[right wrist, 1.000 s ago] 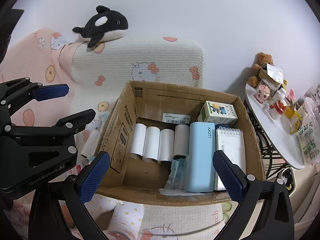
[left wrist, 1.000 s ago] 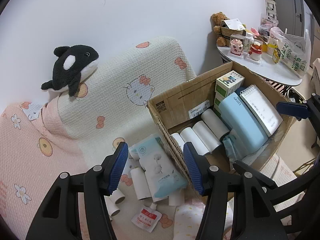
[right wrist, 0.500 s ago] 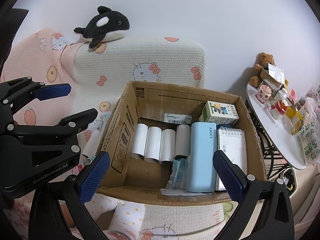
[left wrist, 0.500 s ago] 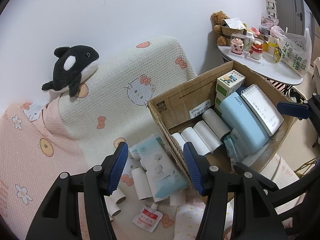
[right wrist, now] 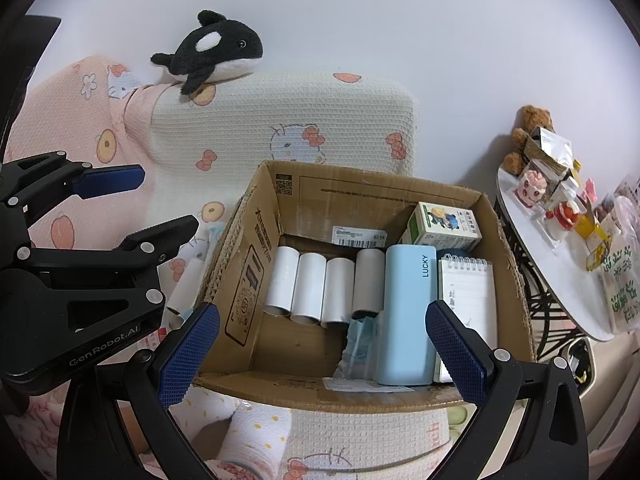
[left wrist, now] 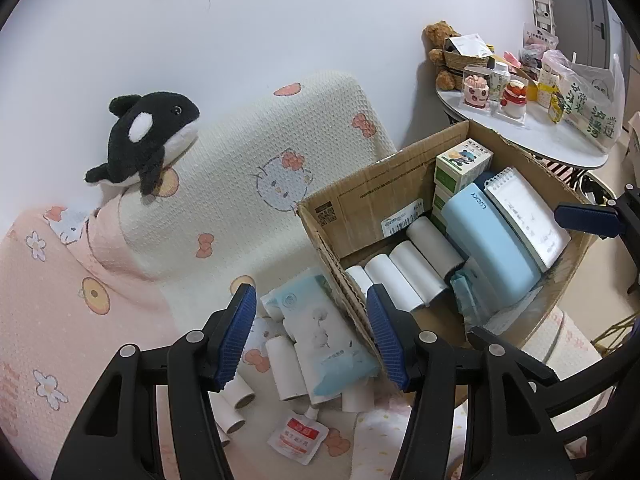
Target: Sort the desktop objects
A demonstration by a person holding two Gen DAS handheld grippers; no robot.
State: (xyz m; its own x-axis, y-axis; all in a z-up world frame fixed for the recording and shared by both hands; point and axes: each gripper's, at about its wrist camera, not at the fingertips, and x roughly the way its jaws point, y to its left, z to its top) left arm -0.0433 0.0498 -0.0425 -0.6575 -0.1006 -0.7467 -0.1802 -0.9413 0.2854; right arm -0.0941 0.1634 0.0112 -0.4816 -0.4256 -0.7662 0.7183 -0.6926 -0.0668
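Partly sorted: 4 rolls (right wrist: 316, 286), case (right wrist: 406, 316) and notepad (right wrist: 466, 304) sit boxed between the released, empty right jaws (right wrist: 324, 354). Under the released left jaws (left wrist: 312, 338), wipes (left wrist: 320, 334) and loose rolls (left wrist: 280, 364) wait.

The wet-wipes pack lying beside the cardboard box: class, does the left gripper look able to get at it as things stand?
Probably yes. The left gripper is open and empty, aimed down at the wet-wipes pack, which lies on top of the paper rolls with nothing covering it. The cardboard box wall sits close on one side.
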